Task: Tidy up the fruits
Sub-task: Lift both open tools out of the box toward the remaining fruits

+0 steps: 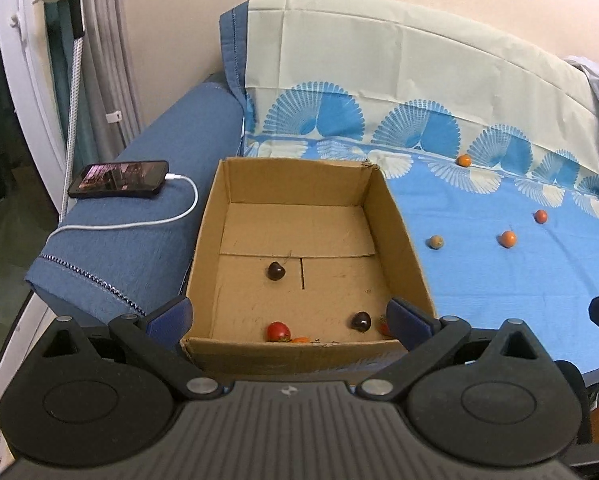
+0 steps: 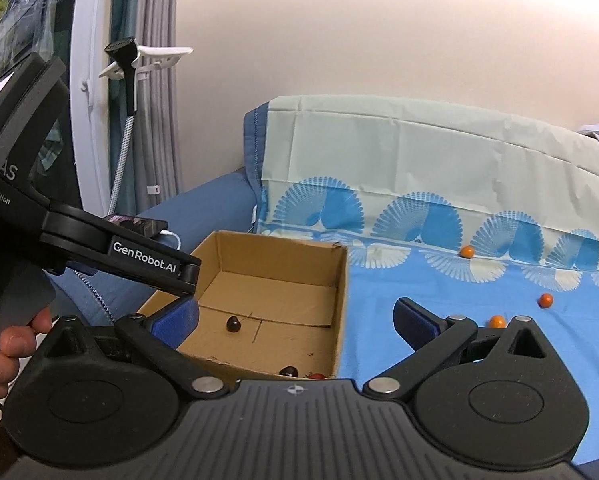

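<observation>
We note fruit at the box's [image 1: 299, 216] near wall is partly hidden; four fruits [image 1: 508, 238] lie right of it. "GenRobot.AI" marks the left claw [image 1: 289, 318]. Both claws, right claw [image 2: 297, 322] included, gape wide, empty.

I counted one cardboard box [image 1: 299, 240] on the bed sheet [image 1: 499, 280]. Inside it lay two dark fruits: one [image 1: 276, 270] near the middle of the box floor, one [image 1: 361, 321] toward its near right corner. Along the near wall sat one red fruit [image 1: 278, 331], plus two orange-red bits (mostly hidden by the wall and my finger, so I could not tell what they were). Out on the sheet were four small round fruits: three orange [image 1: 463, 160] [image 1: 540, 216] [image 1: 508, 239] and one dull tan [image 1: 435, 242]. One phone [image 1: 119, 179] lay on the blue armrest [image 1: 139, 240], with one white cable [image 1: 171, 216].
</observation>
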### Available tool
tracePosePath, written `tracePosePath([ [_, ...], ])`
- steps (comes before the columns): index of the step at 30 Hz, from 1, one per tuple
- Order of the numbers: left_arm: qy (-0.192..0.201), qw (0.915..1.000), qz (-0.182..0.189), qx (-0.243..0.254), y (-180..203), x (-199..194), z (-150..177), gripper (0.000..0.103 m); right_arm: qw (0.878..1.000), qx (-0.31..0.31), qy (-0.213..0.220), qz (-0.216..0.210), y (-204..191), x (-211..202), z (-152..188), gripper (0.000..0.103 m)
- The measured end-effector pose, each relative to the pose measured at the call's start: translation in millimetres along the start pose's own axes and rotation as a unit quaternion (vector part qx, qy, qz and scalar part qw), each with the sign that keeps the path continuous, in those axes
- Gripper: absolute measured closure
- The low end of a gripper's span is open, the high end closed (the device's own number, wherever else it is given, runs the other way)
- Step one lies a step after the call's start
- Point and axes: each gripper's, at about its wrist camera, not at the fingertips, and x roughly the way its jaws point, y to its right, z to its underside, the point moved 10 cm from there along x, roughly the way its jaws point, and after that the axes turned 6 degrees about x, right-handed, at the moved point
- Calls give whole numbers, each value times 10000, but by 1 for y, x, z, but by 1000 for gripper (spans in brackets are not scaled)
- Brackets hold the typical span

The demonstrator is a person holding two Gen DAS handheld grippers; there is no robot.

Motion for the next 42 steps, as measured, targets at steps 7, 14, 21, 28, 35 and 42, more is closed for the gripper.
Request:
tracePosePath([
  [7,-27,9999,-21,149,10,4,0,0,9992,336,-16,193,22,-2,5,1],
  [14,-143,9996,-50,241,18,15,1,0,9982,533,16,256,37,2,8,1],
  [21,-210,9985,15,514,43,30,-4,0,9951,869,-3,460,66,8,15,1],
  [28,-246,9971,281,669,86,50,-18,0,9886,1129,-128,985,124,17,28,1],
  [35,-648,9914,841,761,145,93,-27,0,9760,1283,-377,1718,200,33,54,1],
  [42,-793,9879,945,937,213,166,-55,0,9655,1328,-511,2182,276,81,59,1],
])
